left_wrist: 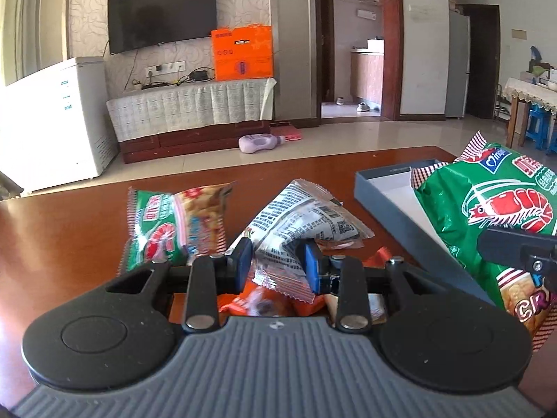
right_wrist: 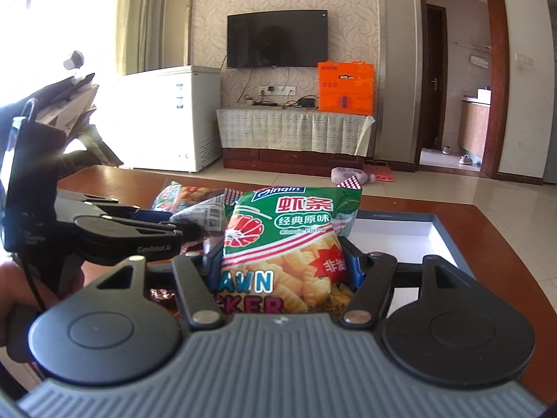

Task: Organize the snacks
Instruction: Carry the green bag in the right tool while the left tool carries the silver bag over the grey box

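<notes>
Left wrist view: the left gripper is clamped on a silver packet above the table; the box lies to its right. Right wrist view: the right gripper grips a green prawn-cracker bag, long axis upright, apparently over the box's near-left edge, so this hand is nearer.

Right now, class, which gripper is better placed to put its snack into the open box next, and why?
The right gripper: its prawn cracker bag is clamped and already next to the grey box. The left gripper holds a silver packet farther from it.
</notes>
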Action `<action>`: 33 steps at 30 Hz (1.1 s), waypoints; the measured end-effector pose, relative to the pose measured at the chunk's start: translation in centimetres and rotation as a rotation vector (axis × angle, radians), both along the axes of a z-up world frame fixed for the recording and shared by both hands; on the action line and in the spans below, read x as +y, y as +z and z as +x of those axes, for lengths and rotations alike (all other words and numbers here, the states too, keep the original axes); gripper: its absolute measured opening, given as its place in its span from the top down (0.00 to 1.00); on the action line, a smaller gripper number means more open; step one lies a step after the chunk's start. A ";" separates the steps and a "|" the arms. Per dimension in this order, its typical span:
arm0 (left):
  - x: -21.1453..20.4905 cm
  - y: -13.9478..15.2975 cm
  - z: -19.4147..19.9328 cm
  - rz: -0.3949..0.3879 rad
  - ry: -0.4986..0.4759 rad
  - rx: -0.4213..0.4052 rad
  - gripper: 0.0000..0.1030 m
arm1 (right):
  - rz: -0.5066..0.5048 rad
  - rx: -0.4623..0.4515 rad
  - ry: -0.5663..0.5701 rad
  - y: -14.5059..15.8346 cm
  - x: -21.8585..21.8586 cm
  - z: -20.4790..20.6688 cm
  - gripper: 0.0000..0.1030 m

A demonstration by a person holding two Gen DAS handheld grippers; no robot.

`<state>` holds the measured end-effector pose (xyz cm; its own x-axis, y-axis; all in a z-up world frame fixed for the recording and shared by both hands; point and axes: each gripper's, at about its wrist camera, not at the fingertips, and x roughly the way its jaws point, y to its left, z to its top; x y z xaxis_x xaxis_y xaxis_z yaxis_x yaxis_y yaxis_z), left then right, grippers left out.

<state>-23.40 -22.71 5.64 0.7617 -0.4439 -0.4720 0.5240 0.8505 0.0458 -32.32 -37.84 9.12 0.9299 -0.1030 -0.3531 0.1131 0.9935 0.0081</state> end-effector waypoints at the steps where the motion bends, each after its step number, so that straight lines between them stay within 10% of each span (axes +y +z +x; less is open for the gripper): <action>1: -0.4 0.0 -0.2 0.000 -0.005 -0.002 0.64 | 0.002 -0.001 -0.006 0.0 -0.2 -0.1 0.36; 33: -11.3 0.7 -0.2 -0.066 -0.145 -0.012 0.64 | 0.045 0.074 -0.173 -2.3 -7.2 -0.1 0.36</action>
